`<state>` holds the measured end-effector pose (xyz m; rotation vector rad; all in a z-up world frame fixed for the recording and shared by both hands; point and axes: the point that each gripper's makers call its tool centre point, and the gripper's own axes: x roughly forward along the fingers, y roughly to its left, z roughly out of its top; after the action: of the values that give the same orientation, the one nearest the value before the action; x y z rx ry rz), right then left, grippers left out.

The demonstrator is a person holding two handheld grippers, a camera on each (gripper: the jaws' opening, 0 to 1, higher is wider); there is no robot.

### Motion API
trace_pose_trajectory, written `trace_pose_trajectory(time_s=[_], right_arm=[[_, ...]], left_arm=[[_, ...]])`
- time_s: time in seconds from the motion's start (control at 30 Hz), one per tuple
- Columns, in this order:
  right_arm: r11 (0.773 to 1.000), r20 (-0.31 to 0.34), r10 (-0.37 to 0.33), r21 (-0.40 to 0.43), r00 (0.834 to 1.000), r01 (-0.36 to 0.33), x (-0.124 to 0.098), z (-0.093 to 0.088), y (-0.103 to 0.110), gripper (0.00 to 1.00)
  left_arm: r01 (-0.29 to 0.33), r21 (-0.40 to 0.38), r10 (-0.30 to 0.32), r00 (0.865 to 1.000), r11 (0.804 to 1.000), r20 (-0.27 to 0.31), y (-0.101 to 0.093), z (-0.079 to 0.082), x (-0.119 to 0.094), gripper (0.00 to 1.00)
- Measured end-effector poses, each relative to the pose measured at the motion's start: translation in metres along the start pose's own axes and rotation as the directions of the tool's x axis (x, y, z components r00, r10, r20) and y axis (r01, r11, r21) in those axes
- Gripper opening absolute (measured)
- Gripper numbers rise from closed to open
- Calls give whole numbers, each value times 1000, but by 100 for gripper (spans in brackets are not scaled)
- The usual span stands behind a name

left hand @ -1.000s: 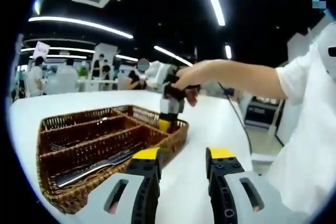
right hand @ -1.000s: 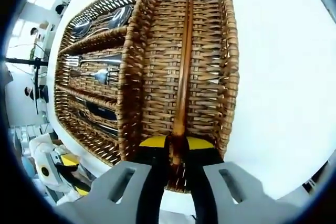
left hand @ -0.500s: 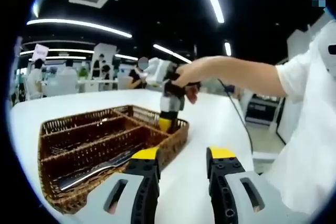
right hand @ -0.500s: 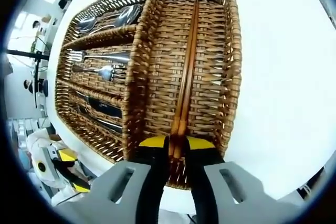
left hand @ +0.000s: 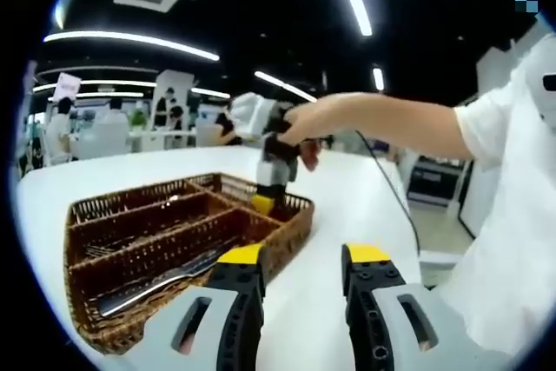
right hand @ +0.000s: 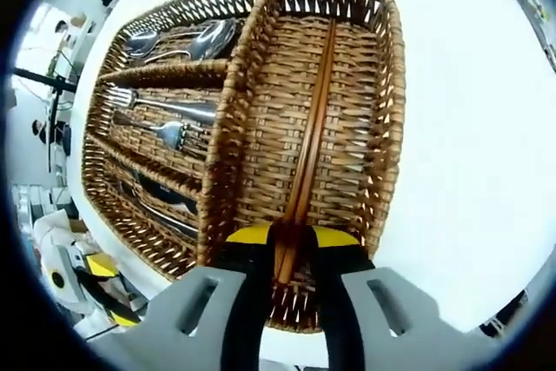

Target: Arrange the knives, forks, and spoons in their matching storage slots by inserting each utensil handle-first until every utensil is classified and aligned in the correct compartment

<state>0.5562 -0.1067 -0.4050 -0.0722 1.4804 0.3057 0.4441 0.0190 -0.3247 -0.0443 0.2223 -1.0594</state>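
The right gripper view looked straight down into the wicker tray point(right hand: 389, 110) on the white table point(right hand: 469, 128), and it laid out the contents that the left gripper view flattened. Spoons point(right hand: 187, 39) lay in the far narrow slot, forks point(right hand: 169, 119) in the middle one, and knives point(right hand: 161, 202) in the near one. The wide compartment beside them held a pair of wooden chopsticks point(right hand: 313, 119) lying lengthwise. The right gripper point(right hand: 289, 245) had its jaws closed on the near ends of the chopsticks, with only the sticks' width between the yellow tips.

The left gripper view took the tray point(left hand: 130, 215) from low and to one side. There the right gripper point(left hand: 263, 202) stood nose-down over the tray's far corner, held by a hand point(left hand: 304, 128) on a bare forearm, with a white sleeve at the edge. From that angle the chopsticks could not be made out, and only the knives point(left hand: 165, 275) glinted in the nearest slot. The left gripper point(left hand: 300, 258) hung above the table point(left hand: 347, 206) beside the tray, jaws parted and nothing between them.

Behind the table were ceiling lights and distant people, too blurred to describe. A pale sign stood at far left, its writing unreadable. No brand or label could be read on the tray or the grippers.
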Motion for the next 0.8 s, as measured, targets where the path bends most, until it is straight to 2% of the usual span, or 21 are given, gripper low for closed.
trace_pose_trajectory(time_s=[0.17,0.43,0.8], right_arm=[[1000,12,-6,-12,1000,6,0,8,-1,16],[999,41,-13,-41,999,14,0,33,-6,16],[997,27,-18,-72,999,20,5,30,-8,12]], left_arm=[[-1,1,1,1000,1000,-4,0,1,1,34],[-17,-2,17,1000,1000,-14,5,1,0,34],[-17,-8,17,999,1000,-31,6,-2,4,34]])
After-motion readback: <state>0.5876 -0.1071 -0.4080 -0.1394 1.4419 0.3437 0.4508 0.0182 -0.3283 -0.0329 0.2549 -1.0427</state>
